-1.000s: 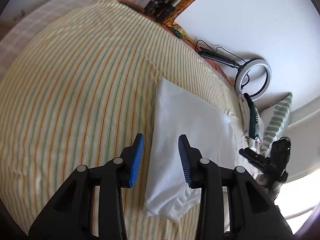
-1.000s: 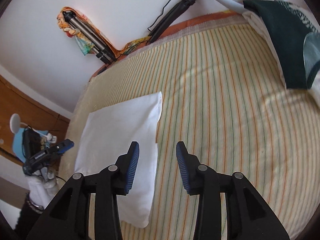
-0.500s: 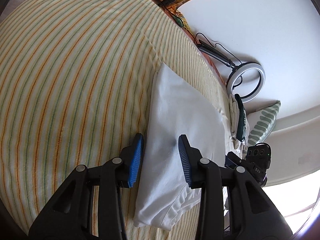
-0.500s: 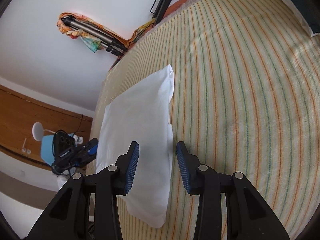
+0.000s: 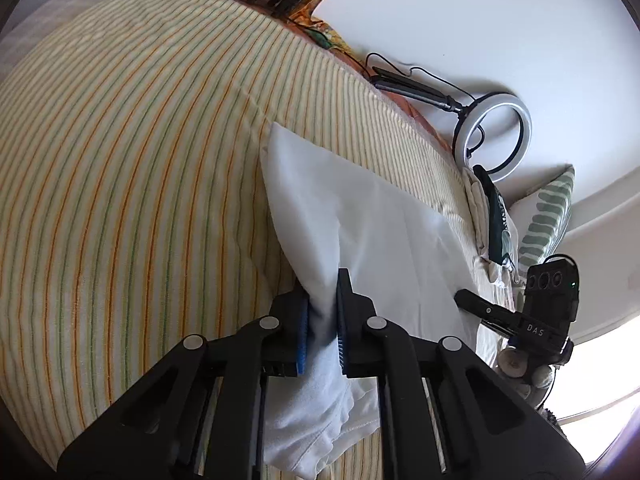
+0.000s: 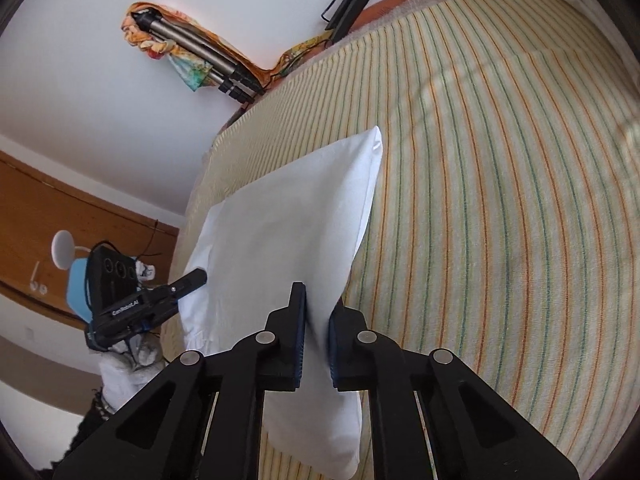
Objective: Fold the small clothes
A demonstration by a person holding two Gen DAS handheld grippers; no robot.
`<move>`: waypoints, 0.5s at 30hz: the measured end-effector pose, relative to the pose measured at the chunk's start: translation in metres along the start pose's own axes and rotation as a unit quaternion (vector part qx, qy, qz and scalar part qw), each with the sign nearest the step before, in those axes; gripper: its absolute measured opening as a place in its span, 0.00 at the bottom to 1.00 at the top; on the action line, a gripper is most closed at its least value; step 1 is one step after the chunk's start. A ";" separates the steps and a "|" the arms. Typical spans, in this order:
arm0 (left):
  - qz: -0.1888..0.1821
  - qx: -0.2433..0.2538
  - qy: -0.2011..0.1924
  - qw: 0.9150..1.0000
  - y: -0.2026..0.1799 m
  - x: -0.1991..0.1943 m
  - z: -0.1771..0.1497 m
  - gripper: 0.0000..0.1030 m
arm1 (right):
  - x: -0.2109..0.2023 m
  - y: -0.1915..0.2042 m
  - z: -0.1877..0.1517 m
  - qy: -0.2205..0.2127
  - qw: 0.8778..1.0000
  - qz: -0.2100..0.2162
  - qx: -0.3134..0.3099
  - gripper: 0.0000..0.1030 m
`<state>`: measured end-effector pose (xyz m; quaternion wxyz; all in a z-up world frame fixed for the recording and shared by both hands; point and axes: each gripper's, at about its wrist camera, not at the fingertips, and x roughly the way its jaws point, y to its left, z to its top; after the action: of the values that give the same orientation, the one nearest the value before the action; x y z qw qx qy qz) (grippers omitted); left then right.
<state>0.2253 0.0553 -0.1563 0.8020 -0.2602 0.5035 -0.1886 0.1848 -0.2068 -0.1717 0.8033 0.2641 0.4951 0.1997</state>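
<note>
The white garment, prob. a thin cotton tee or vest already part-folded into a rough rectangle, is lying on the striped bedsheet, w/ one long side being pinched up off the bed at both ends. The left tool is sitting clamped on the cloth, blue pads pressed tight w/ fabric bunched between them; the right tool is likewise clamped on the same garment, on the edge nearest its camera. Judging by the soft drape and the way it is tenting up from each pinch, it is looking v. light, limp, not slippery, not fragile; it is likely sagging in the middle if lifted, so holding it at two spread points along one edge, as now, seems the sensible hold, and the layers near the hem may be sliding apart if pulled unevenly. The bed is giving a soft, wide surface w/ yellow, green and orange stripes, a few creases. Around the room: a ring light on the white wall side at the far right, a leaf-print pillow, a dark garment beside it, a folded tripod wrapped in a colourful cloth at the far left, wood panelling to the left.
</note>
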 end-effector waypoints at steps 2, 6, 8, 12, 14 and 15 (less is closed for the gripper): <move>0.011 0.021 -0.010 1.000 -0.010 -0.006 -0.002 0.09 | -0.005 0.013 -0.001 -0.009 0.999 -0.023 -0.025 0.07; 0.029 0.066 -0.032 0.997 -0.032 -0.019 -0.007 0.09 | -0.016 0.040 -0.004 -0.025 0.995 -0.060 -0.080 0.06; 0.036 0.083 -0.043 0.995 -0.044 -0.025 -0.010 0.09 | -0.021 0.052 -0.007 -0.033 0.991 -0.075 -0.103 0.06; 0.052 0.122 -0.064 0.989 -0.073 -0.034 -0.017 0.09 | -0.034 0.069 -0.013 -0.046 0.983 -0.100 -0.146 0.06; 0.057 0.140 -0.074 0.986 -0.088 -0.037 -0.022 0.09 | -0.043 0.073 -0.015 -0.055 0.979 -0.111 -0.161 0.06; 0.059 0.150 -0.078 0.984 -0.096 -0.038 -0.024 0.09 | -0.048 0.074 -0.016 -0.059 0.978 -0.115 -0.165 0.06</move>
<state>0.1835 -0.0053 -0.0800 0.8785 -0.1207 0.4200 -0.1930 0.1458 -0.1728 -0.0983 0.8812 0.0805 0.4340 0.1692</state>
